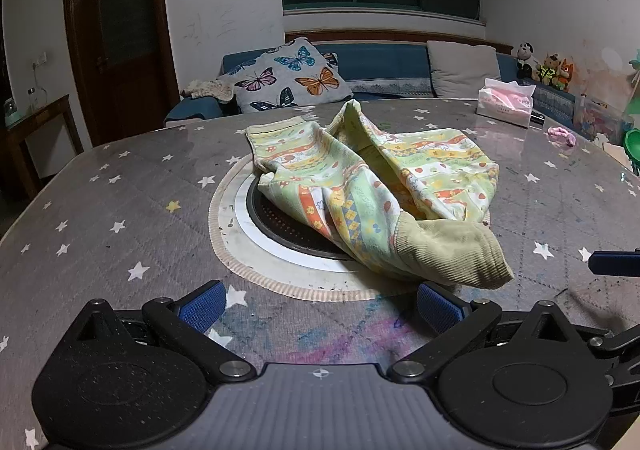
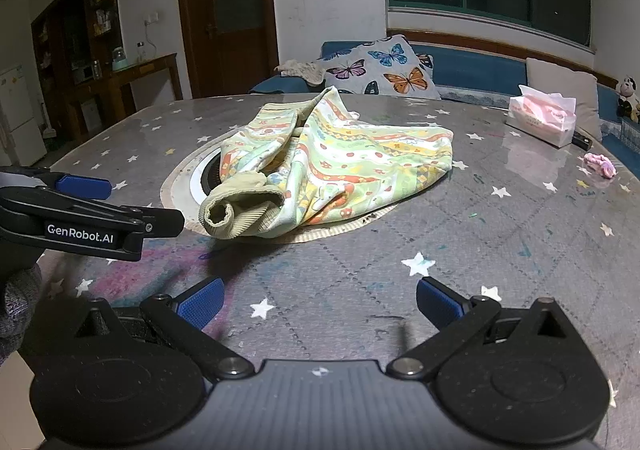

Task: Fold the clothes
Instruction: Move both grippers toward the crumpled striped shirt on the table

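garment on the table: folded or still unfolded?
Unfolded. The patterned garment lies crumpled in a loose heap on the table, its ribbed cuff flopped toward the camera. Both grippers' jaws stand open, holding nothing.

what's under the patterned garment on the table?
The garment lies bunched over a round dark perforated plate with a white ring, set in the star-print tablecloth. Only the plate's left part shows; the rest is covered.

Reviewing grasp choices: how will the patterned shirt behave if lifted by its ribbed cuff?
The shirt lies crumpled in soft folds, so it will likely hang limp and trail. The ribbed cuff looks thicker, probably giving the jaws firmer purchase. The table looks glossy, so the cloth may slide rather than snag.
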Action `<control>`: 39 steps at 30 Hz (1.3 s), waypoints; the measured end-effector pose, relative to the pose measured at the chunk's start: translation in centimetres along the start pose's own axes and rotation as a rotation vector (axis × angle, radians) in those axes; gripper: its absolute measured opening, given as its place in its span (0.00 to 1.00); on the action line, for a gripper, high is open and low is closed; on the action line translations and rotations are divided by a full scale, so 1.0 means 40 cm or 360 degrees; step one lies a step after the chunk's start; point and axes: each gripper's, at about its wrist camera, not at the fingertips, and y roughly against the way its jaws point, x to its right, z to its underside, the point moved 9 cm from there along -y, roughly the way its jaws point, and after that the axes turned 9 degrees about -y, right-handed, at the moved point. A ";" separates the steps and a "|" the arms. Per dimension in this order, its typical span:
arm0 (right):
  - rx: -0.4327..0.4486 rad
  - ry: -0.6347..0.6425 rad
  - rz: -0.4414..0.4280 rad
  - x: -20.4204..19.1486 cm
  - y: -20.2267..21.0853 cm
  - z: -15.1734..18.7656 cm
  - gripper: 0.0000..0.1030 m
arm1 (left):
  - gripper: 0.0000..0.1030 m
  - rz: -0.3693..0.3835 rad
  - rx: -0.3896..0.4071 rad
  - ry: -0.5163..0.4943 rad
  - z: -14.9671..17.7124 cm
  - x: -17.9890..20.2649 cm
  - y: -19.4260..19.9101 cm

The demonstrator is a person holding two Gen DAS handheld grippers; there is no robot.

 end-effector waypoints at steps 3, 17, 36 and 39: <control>-0.0001 -0.0001 0.0002 0.002 0.000 0.001 1.00 | 1.00 0.0004 -0.0014 0.0003 0.001 0.000 -0.004; -0.0017 -0.0018 -0.0005 0.006 -0.009 0.001 1.00 | 1.00 0.0016 -0.0067 0.0017 0.005 -0.004 -0.019; -0.0055 -0.0020 -0.0006 0.010 -0.043 -0.013 1.00 | 1.00 0.0013 -0.0114 0.0045 0.001 -0.028 -0.053; -0.0057 -0.0020 -0.0004 0.013 -0.047 -0.019 1.00 | 1.00 0.0011 -0.0119 0.0049 -0.001 -0.034 -0.060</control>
